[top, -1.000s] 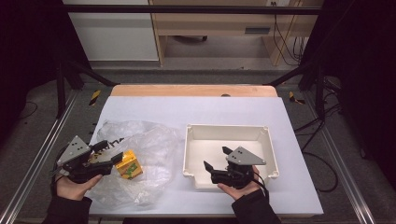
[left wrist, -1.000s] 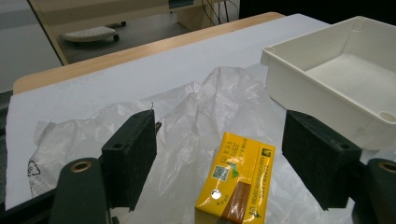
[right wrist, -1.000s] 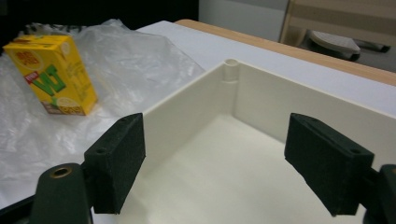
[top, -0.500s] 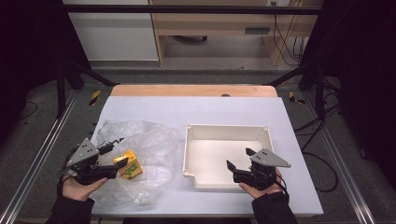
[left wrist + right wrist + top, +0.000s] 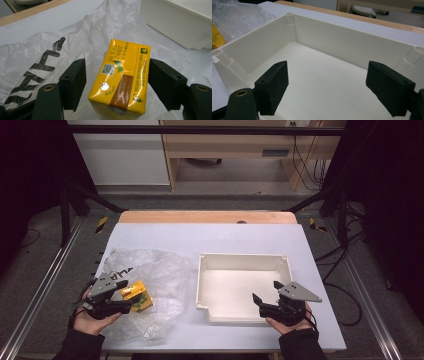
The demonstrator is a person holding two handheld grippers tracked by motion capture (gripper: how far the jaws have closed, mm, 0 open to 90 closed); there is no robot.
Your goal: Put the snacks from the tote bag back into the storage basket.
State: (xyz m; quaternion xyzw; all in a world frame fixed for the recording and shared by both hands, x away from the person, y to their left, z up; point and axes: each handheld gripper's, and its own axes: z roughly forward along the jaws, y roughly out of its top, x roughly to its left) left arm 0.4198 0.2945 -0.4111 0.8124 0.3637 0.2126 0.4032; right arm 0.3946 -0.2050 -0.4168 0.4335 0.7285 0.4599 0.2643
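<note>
Table [image 5: 150,235], seen from above, white-topped with a wooden strip along its far edge. Left gripper [image 5: 131,301], near the front left corner: jaws spread wide on either side of a yellow carton [image 5: 136,296], a clear gap showing between each pad and the carton's sides in the left gripper view, so nothing is gripped. The carton [image 5: 121,77] lies on a crumpled clear plastic bag [image 5: 155,275] with black lettering, which covers the left half of the surface; bag folds rise behind the carton and run under both jaws. Right gripper [image 5: 260,302], near the front right corner: jaws wide apart and empty, held over the front right part of a white rectangular tray [image 5: 242,257]. The tray interior [image 5: 317,75] is bare, its walls [image 5: 342,42] closing the space ahead of the jaws. The tray's left wall stands just beside the bag's right edge. Beyond the table: wooden furniture [image 5: 225,145] and trailing cables [image 5: 305,165] on the floor.
</note>
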